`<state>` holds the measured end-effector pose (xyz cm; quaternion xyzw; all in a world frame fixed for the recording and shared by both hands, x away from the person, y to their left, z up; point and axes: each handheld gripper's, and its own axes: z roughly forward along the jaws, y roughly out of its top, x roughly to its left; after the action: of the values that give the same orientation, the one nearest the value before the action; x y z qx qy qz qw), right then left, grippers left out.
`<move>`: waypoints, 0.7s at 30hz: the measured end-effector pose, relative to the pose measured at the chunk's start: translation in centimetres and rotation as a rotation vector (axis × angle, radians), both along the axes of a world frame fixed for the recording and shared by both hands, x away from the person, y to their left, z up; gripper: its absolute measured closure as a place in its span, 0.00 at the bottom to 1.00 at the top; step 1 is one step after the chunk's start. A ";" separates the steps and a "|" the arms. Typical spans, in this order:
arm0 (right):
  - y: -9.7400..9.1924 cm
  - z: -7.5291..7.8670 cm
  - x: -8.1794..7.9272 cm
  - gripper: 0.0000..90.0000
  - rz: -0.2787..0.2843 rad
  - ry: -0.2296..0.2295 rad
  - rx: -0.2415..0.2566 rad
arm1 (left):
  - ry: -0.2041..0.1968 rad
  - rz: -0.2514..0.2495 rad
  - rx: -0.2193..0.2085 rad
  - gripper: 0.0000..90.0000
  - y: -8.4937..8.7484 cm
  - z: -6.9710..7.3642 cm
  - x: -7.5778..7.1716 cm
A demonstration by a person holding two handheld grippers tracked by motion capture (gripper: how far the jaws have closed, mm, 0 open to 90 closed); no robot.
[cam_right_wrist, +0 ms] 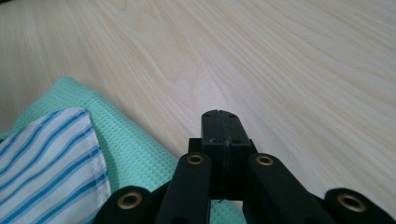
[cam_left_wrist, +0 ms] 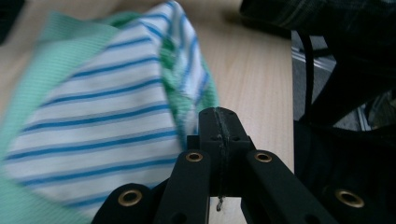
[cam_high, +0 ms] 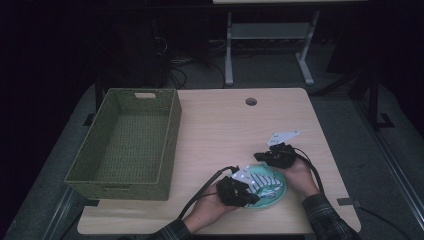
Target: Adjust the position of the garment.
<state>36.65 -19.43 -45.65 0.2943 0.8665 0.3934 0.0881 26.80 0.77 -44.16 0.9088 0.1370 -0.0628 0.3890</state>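
The left gripper had its jaws pressed fully together with nothing visibly between the tips, and it sat at the near left edge of the cloth. In the left gripper view the striped white-and-blue layer bulged up just beside the closed tips, so whether a thin fold was pinched there could not be told. The right gripper was likewise shut tight, its tips over bare wood at the far right side of the cloth, the green waffle layer lying just beside them.

The work looked like folding or gathering the cloth, perhaps for the wicker basket. To do it well, each pair of jaws would need to open and bite a real edge of fabric, both layers together, before any lift, with the two hands moving evenly so the stack does not skew.

The cloth lay near the front right corner of the table; the basket stood well apart along the left edge.
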 end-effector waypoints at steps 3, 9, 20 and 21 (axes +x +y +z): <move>0.2 -0.2 0.1 1.00 0.008 0.003 -0.010 | 0.009 -0.011 0.040 0.99 -0.5 -1.1 0.0; 0.0 -0.4 0.1 1.00 0.009 0.007 -0.018 | -0.033 -0.016 0.099 0.99 -0.5 -1.8 0.3; -0.4 -0.8 0.1 1.00 0.005 0.020 -0.038 | -0.040 0.046 0.138 0.99 1.7 -1.6 2.2; -0.5 -0.8 0.1 1.00 0.004 0.021 -0.039 | -0.043 0.049 0.142 0.99 1.9 -1.6 2.4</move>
<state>36.71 -19.88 -46.46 0.2950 0.8754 0.3736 0.0838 29.18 2.70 -45.77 0.9317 0.1548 -0.0237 0.3279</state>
